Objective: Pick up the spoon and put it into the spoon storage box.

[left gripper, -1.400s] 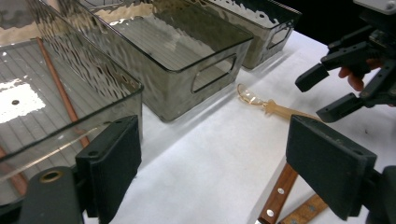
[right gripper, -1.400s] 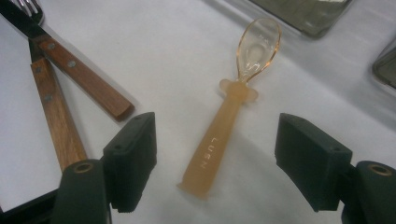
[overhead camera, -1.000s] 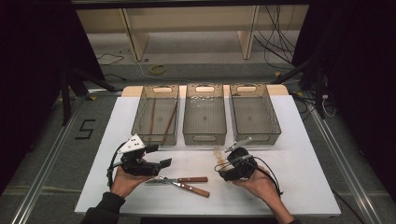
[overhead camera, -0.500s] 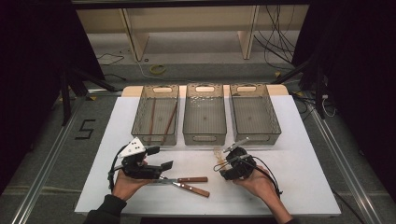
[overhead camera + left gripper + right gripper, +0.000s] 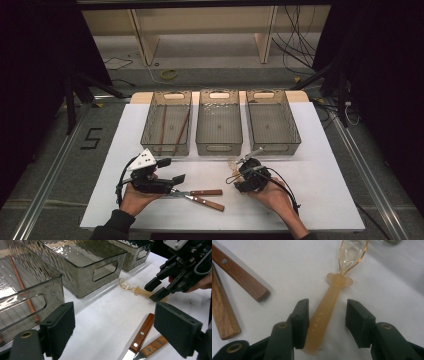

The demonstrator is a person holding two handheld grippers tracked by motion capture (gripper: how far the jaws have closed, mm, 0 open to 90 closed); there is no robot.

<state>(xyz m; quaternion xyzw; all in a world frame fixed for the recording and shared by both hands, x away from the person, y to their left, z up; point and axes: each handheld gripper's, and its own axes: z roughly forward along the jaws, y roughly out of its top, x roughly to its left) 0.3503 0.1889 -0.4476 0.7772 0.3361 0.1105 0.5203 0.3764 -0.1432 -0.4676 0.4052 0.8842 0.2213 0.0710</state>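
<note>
An amber see-through spoon (image 5: 325, 312) lies on the white table, bowl away from me, also in the high view (image 5: 232, 164) and the left gripper view (image 5: 140, 291). My right gripper (image 5: 328, 303) (image 5: 238, 174) straddles its handle; the jaws have just been closing. One pad is at the handle's edge and the other stands well apart, so nothing is gripped. My left gripper (image 5: 171, 171) (image 5: 120, 325) is open above two wooden-handled knives (image 5: 206, 197), with nothing between its pads.
Three smoky clear bins stand in a row at the back: left (image 5: 165, 146), middle (image 5: 218, 148), right (image 5: 275, 147). The left one holds two brown sticks (image 5: 162, 127). The knife handles (image 5: 239, 277) lie just left of the right gripper.
The right gripper's jaws have narrowed around the spoon's handle. The left hand has stayed where it was.
</note>
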